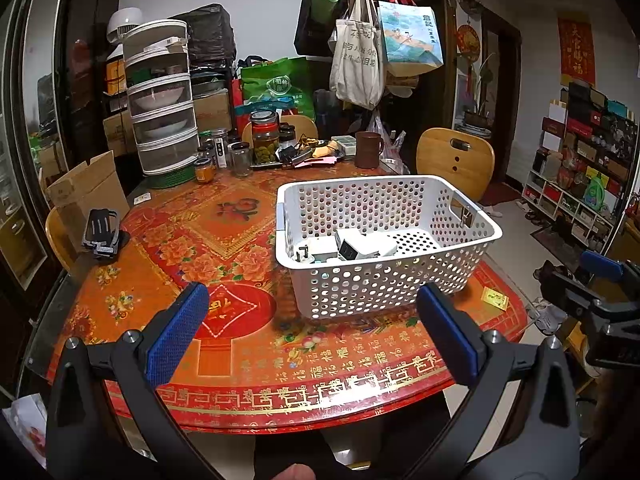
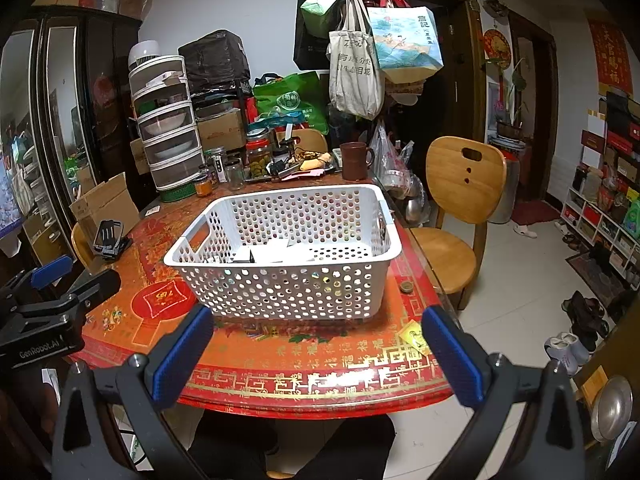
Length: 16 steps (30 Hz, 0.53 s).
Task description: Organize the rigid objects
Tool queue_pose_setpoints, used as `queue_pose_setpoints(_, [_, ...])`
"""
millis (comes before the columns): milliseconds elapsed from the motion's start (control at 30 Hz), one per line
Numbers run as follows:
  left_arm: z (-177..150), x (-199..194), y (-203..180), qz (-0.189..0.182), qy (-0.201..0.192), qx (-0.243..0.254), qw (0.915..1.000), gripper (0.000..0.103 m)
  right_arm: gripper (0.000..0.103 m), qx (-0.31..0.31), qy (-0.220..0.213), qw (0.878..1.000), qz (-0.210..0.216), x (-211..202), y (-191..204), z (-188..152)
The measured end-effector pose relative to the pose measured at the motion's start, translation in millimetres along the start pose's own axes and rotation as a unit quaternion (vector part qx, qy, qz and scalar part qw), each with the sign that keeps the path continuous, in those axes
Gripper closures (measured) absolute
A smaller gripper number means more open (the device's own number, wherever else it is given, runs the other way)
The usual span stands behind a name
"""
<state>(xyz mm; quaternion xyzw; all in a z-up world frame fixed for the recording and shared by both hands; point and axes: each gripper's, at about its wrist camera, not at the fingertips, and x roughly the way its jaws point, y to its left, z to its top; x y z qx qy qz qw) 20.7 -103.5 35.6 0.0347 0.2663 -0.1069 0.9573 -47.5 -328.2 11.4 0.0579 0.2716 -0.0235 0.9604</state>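
Observation:
A white perforated basket (image 1: 384,280) stands on the red patterned table (image 1: 248,360); it also shows in the right wrist view (image 2: 288,284). White chargers and plugs (image 1: 348,246) lie inside it, partly hidden by the rim in the right wrist view (image 2: 276,254). My left gripper (image 1: 312,320) is open and empty, held above the table's front edge, short of the basket. My right gripper (image 2: 318,340) is open and empty, also short of the basket. Each gripper shows at the edge of the other's view: the right one (image 1: 600,292), the left one (image 2: 48,292).
A black phone stand (image 1: 102,232) lies at the table's left edge beside a cardboard box (image 1: 86,188). Jars (image 1: 265,138), a brown mug (image 1: 367,150) and a stacked food cover (image 1: 160,96) crowd the far side. A yellow card (image 2: 414,338), a small coin-like disc (image 2: 407,287) and wooden chair (image 2: 460,208) sit right.

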Motion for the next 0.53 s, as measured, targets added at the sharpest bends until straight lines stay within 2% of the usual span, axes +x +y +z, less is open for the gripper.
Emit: queue_pose_setpoints(533, [-1.8, 1.7, 1.0, -0.007, -0.002, 0.01, 0.9999, 0.001, 0.0, 0.0, 0.003, 1.0, 0.001, 1.7, -1.2, -1.9])
